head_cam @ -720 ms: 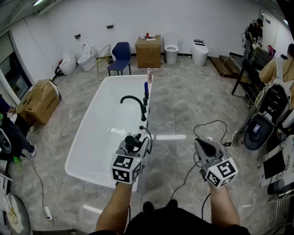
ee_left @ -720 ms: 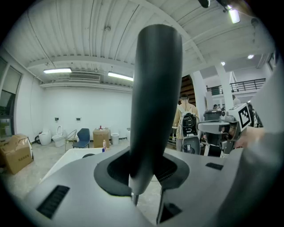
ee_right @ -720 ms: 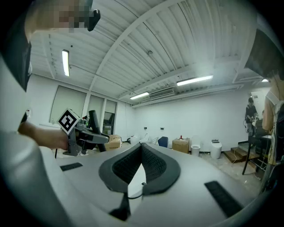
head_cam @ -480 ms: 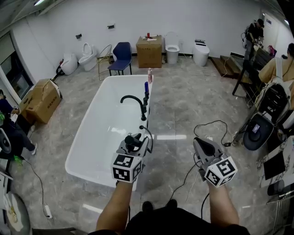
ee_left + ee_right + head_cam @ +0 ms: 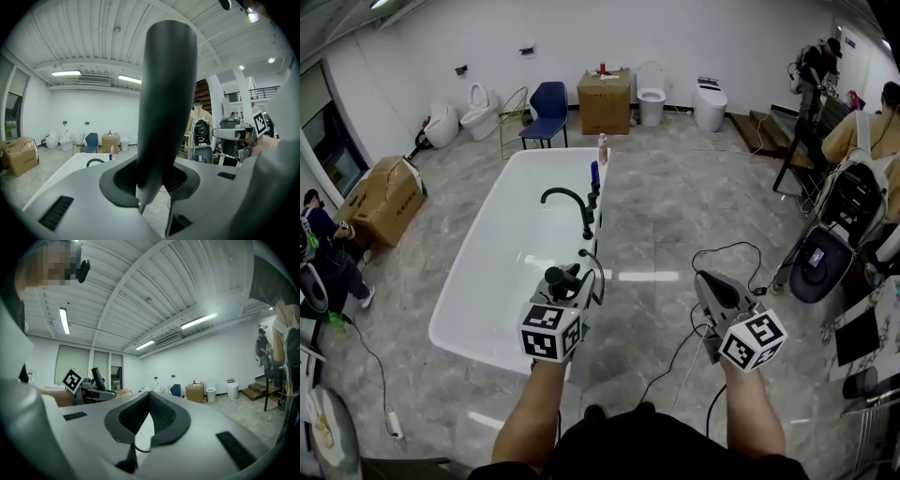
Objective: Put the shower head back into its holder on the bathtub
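The left tongs [image 5: 569, 287], pinching the shower head [image 5: 559, 276], have drifted slightly left over the bathtub [image 5: 473, 251] rim, still short of the faucet [image 5: 567, 199]. The right tongs [image 5: 711, 283] are pressed together, empty.

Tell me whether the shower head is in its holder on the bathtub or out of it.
Out: the left gripper has its jaws shut on the shower head, held over the near end of the bathtub.

In the head view the left gripper [image 5: 572, 289] and forearm [image 5: 534, 412] hide the near right corner of the bathtub [image 5: 478, 281], and most of the shower head [image 5: 558, 275] sits hidden within the gripper. Which black fitting [image 5: 592, 200] on the right rim is the holder is too small to tell.
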